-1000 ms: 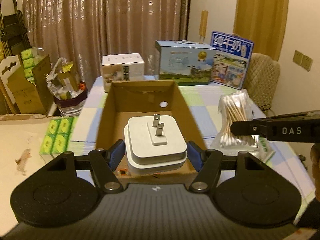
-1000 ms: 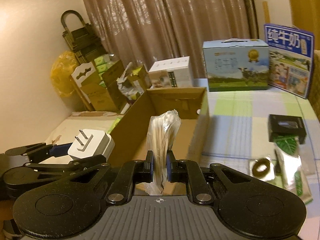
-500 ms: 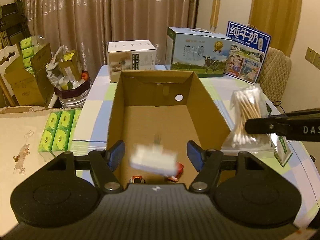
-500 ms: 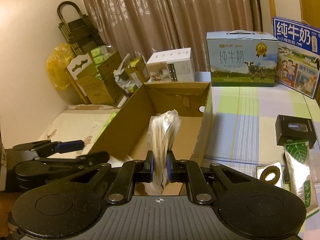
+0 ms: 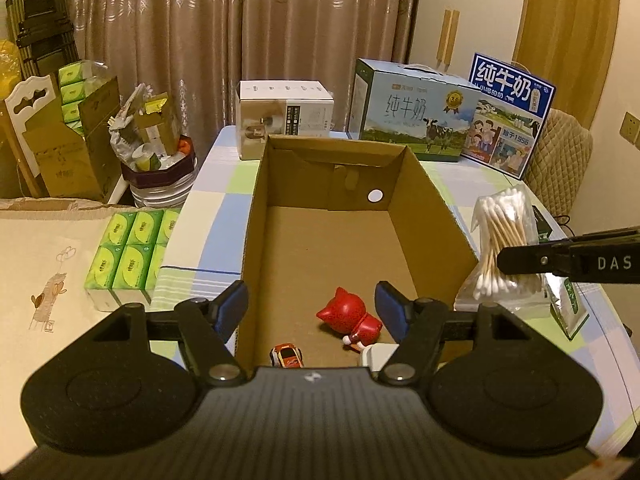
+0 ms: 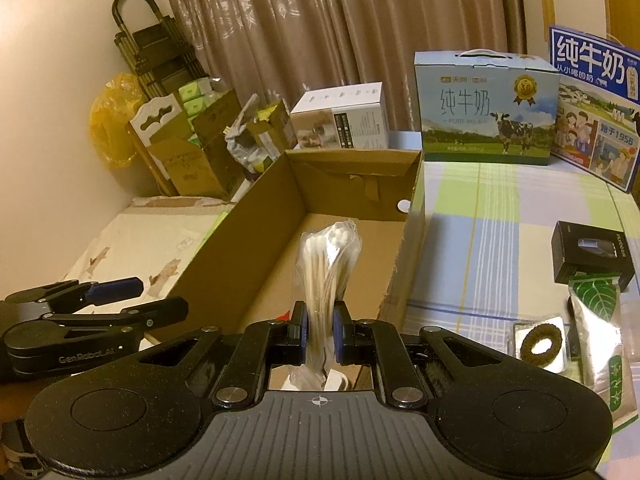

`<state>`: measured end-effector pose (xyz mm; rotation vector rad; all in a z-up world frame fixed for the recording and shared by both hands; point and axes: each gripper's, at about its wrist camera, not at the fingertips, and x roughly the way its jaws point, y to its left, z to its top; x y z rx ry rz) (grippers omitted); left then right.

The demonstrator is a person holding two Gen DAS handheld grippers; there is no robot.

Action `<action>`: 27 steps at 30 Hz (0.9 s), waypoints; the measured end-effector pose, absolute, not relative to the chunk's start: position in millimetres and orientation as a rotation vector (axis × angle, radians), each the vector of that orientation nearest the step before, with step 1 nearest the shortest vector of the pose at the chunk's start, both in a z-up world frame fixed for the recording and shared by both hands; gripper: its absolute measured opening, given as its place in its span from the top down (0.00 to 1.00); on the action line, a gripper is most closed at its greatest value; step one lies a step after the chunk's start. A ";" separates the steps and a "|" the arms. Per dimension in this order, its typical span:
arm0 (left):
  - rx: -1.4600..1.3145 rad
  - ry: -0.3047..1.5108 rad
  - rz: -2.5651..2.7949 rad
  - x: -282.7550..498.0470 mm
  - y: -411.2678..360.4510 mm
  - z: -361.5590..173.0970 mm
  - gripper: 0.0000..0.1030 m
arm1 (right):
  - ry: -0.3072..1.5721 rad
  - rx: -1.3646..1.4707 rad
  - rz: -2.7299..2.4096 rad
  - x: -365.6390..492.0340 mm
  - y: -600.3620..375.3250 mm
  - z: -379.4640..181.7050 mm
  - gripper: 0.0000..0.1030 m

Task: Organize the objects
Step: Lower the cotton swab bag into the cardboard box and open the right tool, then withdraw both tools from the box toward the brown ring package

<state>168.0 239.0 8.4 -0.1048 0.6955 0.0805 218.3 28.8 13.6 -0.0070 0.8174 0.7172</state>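
Two tools above cardboard box: left empty; right gripping cotton-swab bag

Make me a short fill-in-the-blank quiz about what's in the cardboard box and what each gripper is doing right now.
1. The right gripper is shut on a bag of ____.
2. The left gripper is ____, with nothing between its fingers.
3. Inside the cardboard box, beside the toy car, lies a figurine coloured ____.
4. The black ring lies ____ the box, on the tablecloth.

Missing words: cotton swabs; open; red; outside
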 end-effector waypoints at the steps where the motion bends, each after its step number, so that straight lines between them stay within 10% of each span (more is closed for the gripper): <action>1: -0.106 0.694 0.083 167.0 239.7 8.6 0.35 | 0.820 0.000 0.718 219.2 29.2 13.0 0.91; 5: -0.112 0.683 0.089 162.4 241.8 11.5 0.35 | 0.818 0.075 0.766 224.0 26.3 10.6 0.72; 7: -0.111 0.674 0.093 160.8 242.6 14.1 0.32 | 0.796 0.116 0.752 224.2 20.0 12.9 0.29; 27: -0.130 0.612 0.030 115.0 182.3 39.5 0.21 | 0.755 0.122 0.482 137.7 -120.3 10.0 0.29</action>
